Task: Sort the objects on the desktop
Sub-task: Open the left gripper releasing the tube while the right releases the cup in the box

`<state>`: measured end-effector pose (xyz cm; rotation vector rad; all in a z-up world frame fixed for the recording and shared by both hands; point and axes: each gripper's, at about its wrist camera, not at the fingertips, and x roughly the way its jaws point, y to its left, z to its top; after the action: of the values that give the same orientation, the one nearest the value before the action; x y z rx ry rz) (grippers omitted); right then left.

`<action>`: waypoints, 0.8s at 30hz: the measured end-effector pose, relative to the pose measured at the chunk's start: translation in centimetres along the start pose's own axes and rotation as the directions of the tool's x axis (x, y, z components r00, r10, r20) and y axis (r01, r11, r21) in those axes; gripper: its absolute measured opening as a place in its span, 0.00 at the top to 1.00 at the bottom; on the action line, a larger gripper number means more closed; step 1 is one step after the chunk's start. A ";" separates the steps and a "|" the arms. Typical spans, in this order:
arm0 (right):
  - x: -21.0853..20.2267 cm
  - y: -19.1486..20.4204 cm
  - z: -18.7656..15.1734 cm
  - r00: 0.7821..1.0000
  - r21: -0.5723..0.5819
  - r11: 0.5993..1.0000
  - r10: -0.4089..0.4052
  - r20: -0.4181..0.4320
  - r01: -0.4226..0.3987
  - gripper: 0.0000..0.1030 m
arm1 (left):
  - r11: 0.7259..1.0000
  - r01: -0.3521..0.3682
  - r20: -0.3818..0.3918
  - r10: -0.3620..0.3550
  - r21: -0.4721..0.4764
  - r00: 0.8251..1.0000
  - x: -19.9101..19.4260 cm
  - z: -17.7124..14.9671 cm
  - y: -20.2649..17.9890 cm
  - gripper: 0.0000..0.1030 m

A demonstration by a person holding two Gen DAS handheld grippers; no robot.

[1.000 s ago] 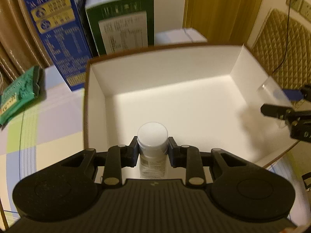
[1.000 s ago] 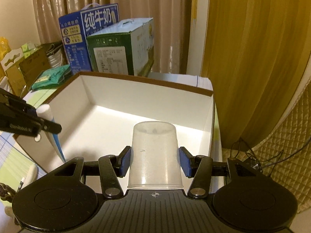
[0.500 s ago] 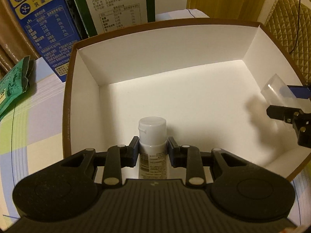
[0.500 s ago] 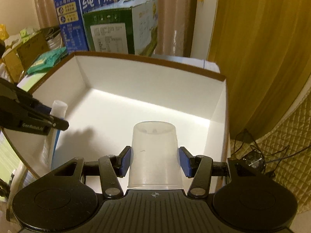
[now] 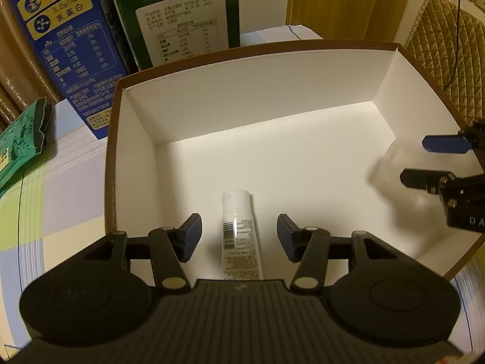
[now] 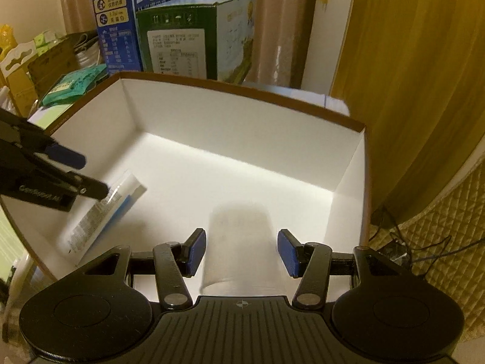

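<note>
**White tube and clear cup lie loose in the big box**

Black and blue, the left hand-held gripper [image 5: 239, 232] fills the bottom of the left wrist view. Its two blue pads are spread wide and hold nothing. Between them, touching neither pad, a white tube [image 5: 239, 236] lies flat on the floor of the box, with its cap pointing to the far wall. The tube has a barcode and small print on it.

At the bottom of the right wrist view, the right hand-held gripper [image 6: 241, 253] is wide open too. A clear plastic cup [image 6: 242, 248] sits between its pads, bottom end pointing away. The cup looks blurry, and there is a small gap on each side of it, so no pad grips it. In the left wrist view the cup [image 5: 391, 166] is a faint blur at the right, beside the other gripper's fingers.

Both things are inside the white box with a brown rim [image 5: 272, 115]. It takes up the middle of each view. It stands on a worktop with a pale checked cloth [image 5: 54, 188].

Further back at the left lies a green packet [image 5: 21, 145]. Behind the box, at the top of the frame, stand a blue milk carton [image 5: 66, 39] and a green carton [image 5: 182, 18]. Yellow-brown curtains [image 6: 409, 75] hang at the upper right.
</note>
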<state>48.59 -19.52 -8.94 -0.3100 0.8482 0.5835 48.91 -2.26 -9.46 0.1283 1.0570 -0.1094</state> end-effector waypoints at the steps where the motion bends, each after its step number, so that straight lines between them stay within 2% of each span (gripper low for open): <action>1: 0.0 0.0 0.0 1.000 -0.005 1.000 0.001 0.001 -0.001 0.52 | 1.000 -0.001 0.002 0.001 -0.003 1.000 -0.1 -0.1 0.1 0.48; 4: -0.1 0.2 0.2 1.000 -0.018 1.000 -0.004 0.006 0.004 0.47 | 1.000 0.004 0.015 -0.004 -0.009 1.000 -0.6 -0.3 0.4 0.46; 6: -0.3 0.3 0.2 1.000 -0.021 1.000 -0.005 0.022 0.005 0.30 | 1.000 -0.001 0.025 0.001 -0.012 1.000 -1.0 -0.3 0.5 0.42; 13: -1.1 0.5 0.4 0.999 -0.017 1.000 0.002 0.035 -0.002 0.22 | 1.000 -0.014 0.061 0.015 -0.006 0.998 -2.4 -0.3 0.5 0.34; 18: -1.8 0.5 0.4 0.999 -0.008 1.000 0.004 0.044 -0.004 0.16 | 1.000 -0.024 0.075 0.025 -0.016 0.997 -3.3 -0.6 0.5 0.24; 24: -3.1 0.3 0.4 0.999 0.022 1.000 0.017 0.046 -0.018 0.08 | 0.999 -0.026 0.083 0.030 -0.044 0.996 -4.9 -1.3 0.7 0.19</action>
<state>47.00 -20.18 -6.31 -0.2685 0.8137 0.5955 45.54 -1.25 -5.78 0.0986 0.9730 -0.0658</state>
